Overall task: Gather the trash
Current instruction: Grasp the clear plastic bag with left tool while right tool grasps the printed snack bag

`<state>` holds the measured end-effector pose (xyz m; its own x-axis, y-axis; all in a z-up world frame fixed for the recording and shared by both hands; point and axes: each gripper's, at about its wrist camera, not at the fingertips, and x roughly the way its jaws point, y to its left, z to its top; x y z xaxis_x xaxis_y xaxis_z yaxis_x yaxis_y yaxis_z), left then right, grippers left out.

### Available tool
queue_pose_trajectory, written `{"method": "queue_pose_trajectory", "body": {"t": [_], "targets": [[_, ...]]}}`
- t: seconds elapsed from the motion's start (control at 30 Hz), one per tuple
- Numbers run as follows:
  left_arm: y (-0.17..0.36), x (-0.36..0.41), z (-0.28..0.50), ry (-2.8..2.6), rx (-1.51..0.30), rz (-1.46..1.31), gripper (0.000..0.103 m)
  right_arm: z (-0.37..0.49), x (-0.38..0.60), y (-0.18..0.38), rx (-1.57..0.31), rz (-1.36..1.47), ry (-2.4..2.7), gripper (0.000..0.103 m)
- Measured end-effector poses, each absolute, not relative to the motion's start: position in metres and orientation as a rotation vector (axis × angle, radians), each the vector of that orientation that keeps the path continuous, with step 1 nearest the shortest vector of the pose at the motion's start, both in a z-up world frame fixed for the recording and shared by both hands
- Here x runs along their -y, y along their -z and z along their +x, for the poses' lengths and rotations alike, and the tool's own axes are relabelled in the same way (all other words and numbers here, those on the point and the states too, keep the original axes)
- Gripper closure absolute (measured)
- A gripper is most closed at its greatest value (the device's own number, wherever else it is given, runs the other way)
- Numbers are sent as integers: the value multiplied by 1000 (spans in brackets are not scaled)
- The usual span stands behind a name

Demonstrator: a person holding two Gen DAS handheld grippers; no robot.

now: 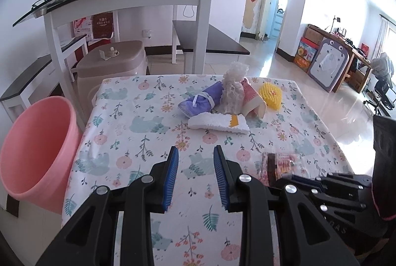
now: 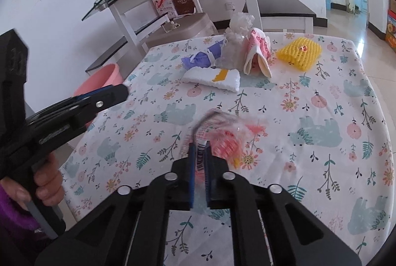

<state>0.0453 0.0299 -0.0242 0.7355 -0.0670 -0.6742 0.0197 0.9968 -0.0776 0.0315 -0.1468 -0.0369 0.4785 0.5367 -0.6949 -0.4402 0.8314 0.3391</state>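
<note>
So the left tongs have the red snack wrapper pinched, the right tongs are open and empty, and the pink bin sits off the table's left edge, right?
Sides are swapped. The right wrist view shows the right tongs shut on the red snack wrapper; the left wrist view shows the left tongs open and empty. The pink bin does sit off the table's left edge.

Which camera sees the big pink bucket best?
The left wrist view: the round pink plastic bucket shows nearly whole beside the flowery table, open mouth visible. The right wrist view catches only part of it, behind the left gripper.
</note>
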Motion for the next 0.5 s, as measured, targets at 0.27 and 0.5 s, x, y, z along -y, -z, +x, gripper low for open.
{"method": "queue_pose_trajectory", "body": {"t": [0.27,0.5], "targets": [[19,-6,77,113,-722,-35,75,27,172,24,-756,131,-499,98],[26,16,125,186,-729,-34,75,37,191,31,-771,223,-477,98]]}}
